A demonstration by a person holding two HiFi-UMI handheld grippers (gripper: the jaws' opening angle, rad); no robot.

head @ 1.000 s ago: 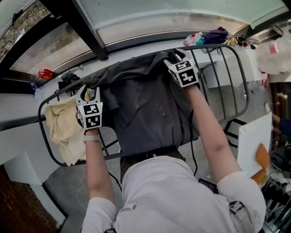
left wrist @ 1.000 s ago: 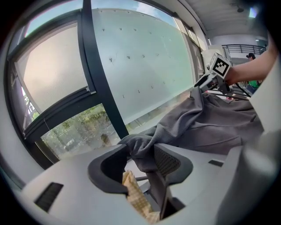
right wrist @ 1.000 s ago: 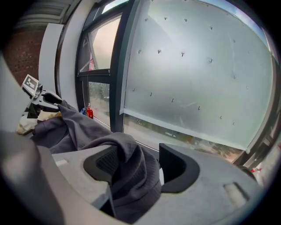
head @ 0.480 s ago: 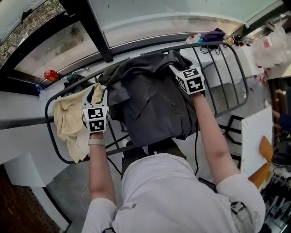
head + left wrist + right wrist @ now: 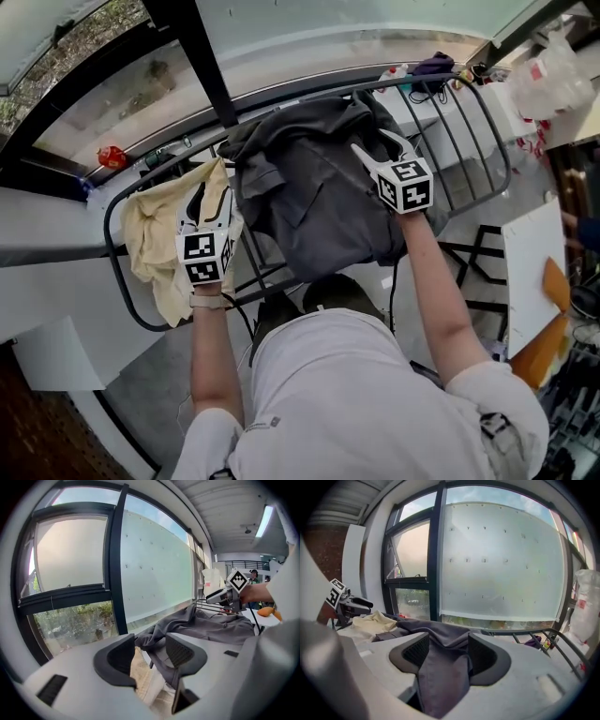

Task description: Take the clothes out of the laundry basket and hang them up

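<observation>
A dark grey garment (image 5: 309, 187) lies draped over the black wire drying rack (image 5: 469, 122). A cream cloth (image 5: 155, 234) hangs on the rack to its left. My right gripper (image 5: 373, 150) sits at the garment's far right part. In the right gripper view a fold of that grey fabric (image 5: 440, 677) fills the gap between the pads (image 5: 417, 651), so my right gripper (image 5: 443, 653) is shut on it. My left gripper (image 5: 211, 192) hovers over the cream cloth's right edge. Its jaws have opened wider in the last second, and my left gripper (image 5: 151, 653) holds nothing.
A black window post (image 5: 202, 66) rises behind the rack. On the sill lie a bottle and a purple item (image 5: 431, 67) and something red (image 5: 111, 157). A white bag (image 5: 553, 84) hangs at the right. A white board (image 5: 530, 272) leans below it.
Both grippers have drawn back from the rack's far rail toward the person and risen. The grey garment has bunched up with the right gripper. The left gripper now stands over the cream cloth.
</observation>
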